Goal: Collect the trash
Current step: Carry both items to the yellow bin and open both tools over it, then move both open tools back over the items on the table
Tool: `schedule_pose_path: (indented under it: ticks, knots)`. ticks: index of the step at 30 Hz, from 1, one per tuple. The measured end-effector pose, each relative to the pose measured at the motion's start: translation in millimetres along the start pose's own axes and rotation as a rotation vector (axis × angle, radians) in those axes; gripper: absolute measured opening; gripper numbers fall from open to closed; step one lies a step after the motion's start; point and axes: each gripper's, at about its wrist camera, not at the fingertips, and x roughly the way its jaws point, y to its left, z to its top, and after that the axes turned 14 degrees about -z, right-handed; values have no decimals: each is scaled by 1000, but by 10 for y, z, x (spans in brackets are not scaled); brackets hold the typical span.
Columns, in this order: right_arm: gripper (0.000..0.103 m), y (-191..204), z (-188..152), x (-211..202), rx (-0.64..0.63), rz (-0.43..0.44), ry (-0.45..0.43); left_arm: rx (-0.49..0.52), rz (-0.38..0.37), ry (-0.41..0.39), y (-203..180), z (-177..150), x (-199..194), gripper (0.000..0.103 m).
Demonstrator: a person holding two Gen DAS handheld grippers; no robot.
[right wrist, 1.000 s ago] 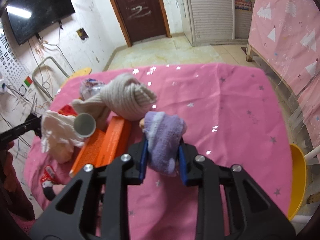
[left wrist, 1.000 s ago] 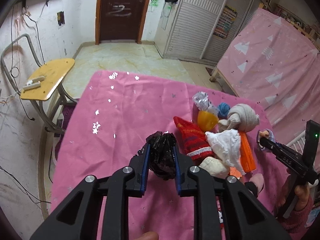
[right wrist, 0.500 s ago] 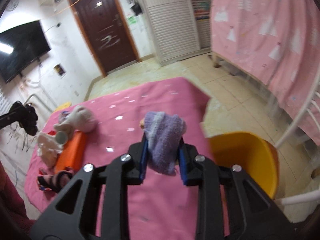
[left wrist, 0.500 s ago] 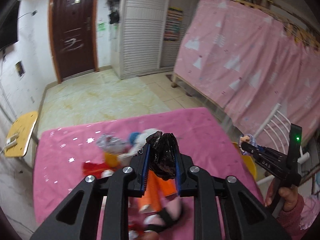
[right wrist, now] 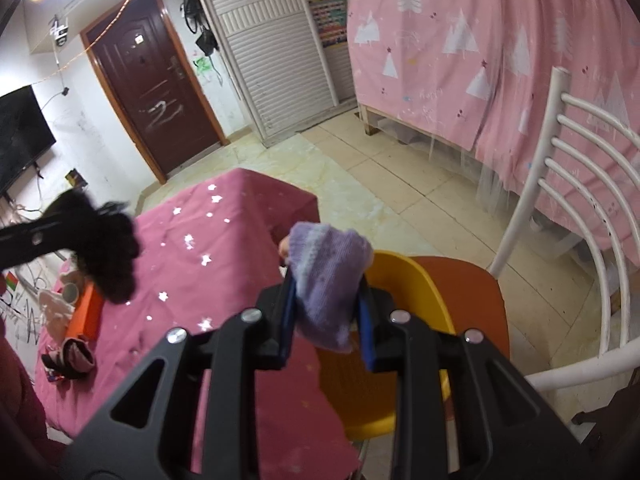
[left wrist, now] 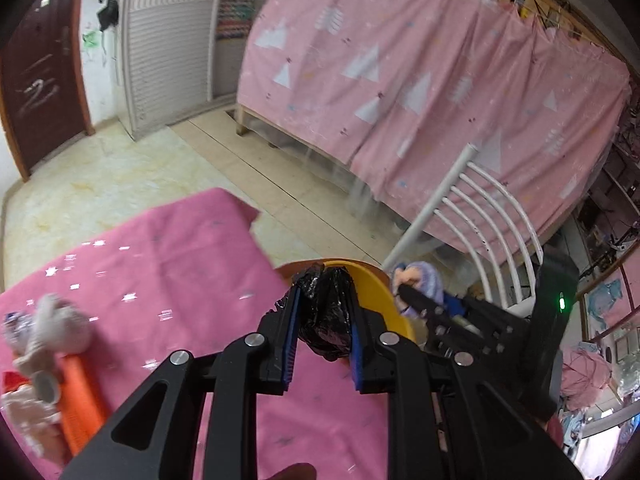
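Trash: black bag (left wrist: 326, 312) in left claw (left wrist: 324, 308).

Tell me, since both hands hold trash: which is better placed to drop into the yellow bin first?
Right, probably: its sock hangs at the bin rim, while the left's black bag is over the table.

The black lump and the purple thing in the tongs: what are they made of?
Black lump: apparently thin plastic film, like a bin bag; it is glossy and crinkled. Purple thing: seemingly soft knitted yarn, matte, with fine ribbing, perhaps a sock.
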Motion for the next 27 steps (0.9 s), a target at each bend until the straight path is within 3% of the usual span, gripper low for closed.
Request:
schedule_pose_path:
  ticks: [4,9,19,23,27]
  knots:
    - [25,-166,-53,73,14,9,19,-15,8,59,-66,35,351,15]
    - [31,-232,-99,187,26,49,50,-36,13,85,-109,68,575,47]
    - [37,-265,-142,301,42,72,78,-53,34,83,-158,115,601,52]
    - [52,-259,-139,297,44,75,77,-57,36,74,-147,101,534,52]
    - [54,-197,-114,273,32,78,70,-69,32,56,-105,81,392,52]
